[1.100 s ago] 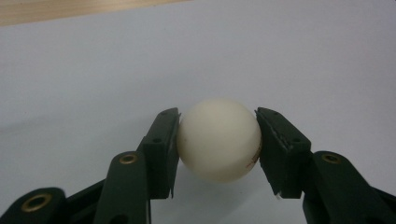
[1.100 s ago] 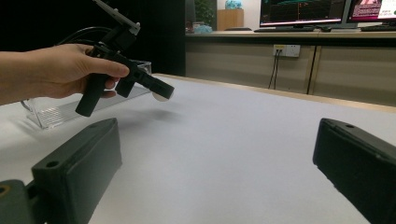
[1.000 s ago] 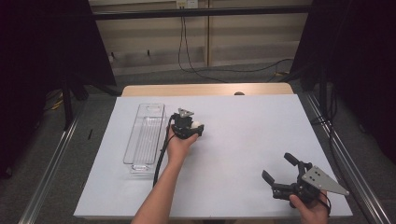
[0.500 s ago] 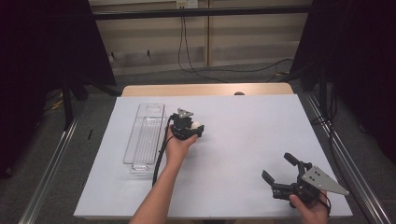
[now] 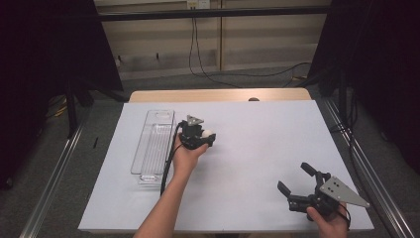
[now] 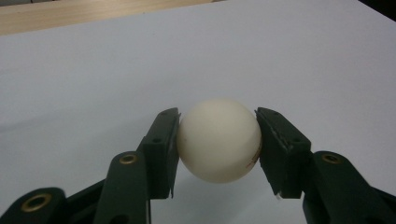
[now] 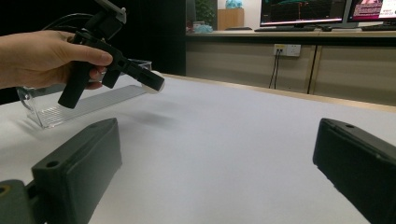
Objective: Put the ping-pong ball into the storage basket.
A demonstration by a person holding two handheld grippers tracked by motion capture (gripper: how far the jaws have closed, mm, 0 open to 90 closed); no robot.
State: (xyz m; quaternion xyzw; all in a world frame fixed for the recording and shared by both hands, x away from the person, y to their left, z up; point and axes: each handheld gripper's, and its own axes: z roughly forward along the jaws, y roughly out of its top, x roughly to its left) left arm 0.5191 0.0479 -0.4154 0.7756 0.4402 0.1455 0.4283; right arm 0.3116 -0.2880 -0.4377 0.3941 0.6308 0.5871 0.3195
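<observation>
While clamped by left gripper [image 6: 218,154], white ball [image 6: 218,140], unreadable red print

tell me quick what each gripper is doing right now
Left gripper: shut on the white ball.
Right gripper: open, holding nothing.

Showing two matte black plastic two-jaw grippers [image 5: 207,138] [image 5: 296,179], brass-ringed screws along the jaws, grey three-cornered plates topping both, black cable [image 5: 168,166] trailing behind the left.
</observation>
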